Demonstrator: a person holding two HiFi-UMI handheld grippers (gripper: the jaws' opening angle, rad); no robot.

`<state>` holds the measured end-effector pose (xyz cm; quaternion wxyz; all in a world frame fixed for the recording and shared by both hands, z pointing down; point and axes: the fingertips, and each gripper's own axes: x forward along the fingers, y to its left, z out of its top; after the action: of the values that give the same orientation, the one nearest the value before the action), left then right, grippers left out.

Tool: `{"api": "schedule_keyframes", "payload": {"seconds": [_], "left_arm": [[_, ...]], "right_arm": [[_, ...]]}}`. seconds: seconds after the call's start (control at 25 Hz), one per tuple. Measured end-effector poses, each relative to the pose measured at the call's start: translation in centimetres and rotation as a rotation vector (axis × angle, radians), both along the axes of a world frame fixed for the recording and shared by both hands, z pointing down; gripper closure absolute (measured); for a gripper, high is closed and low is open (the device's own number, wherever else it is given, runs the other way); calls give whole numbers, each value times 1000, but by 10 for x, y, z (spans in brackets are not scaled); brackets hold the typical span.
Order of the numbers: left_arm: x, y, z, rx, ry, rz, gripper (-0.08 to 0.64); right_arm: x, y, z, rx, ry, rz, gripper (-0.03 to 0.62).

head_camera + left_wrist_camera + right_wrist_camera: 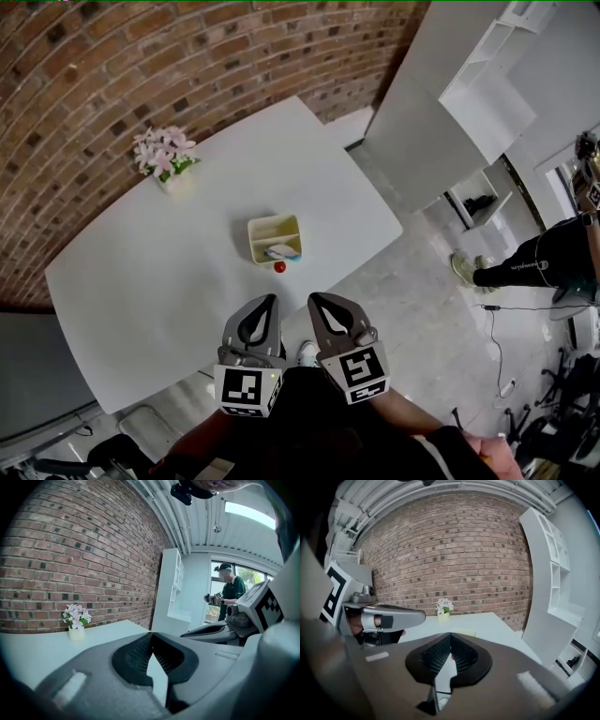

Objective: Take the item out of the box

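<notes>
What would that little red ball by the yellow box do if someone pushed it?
The red ball looks round, so it would probably roll across the smooth white table. It is tiny next to the box, so it is likely light. Pushed toward the box, it might stop against its wall.

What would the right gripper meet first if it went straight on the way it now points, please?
Probably the small red item on the table, just before the yellow box; it lines up with the right gripper, jaws shut. Height is unclear, so it might pass over.
</notes>
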<state>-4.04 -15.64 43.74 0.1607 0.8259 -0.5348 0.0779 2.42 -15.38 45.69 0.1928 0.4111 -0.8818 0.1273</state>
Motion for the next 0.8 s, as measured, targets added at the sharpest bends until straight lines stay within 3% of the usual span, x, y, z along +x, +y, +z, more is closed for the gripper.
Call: {"api": "schedule_keyframes", "payload": {"seconds": [0.8], "left_arm": [[-61,-76,37,-46,9,39,555]], "right_arm": [[-48,-69,44,-78,199,9,557]]}}
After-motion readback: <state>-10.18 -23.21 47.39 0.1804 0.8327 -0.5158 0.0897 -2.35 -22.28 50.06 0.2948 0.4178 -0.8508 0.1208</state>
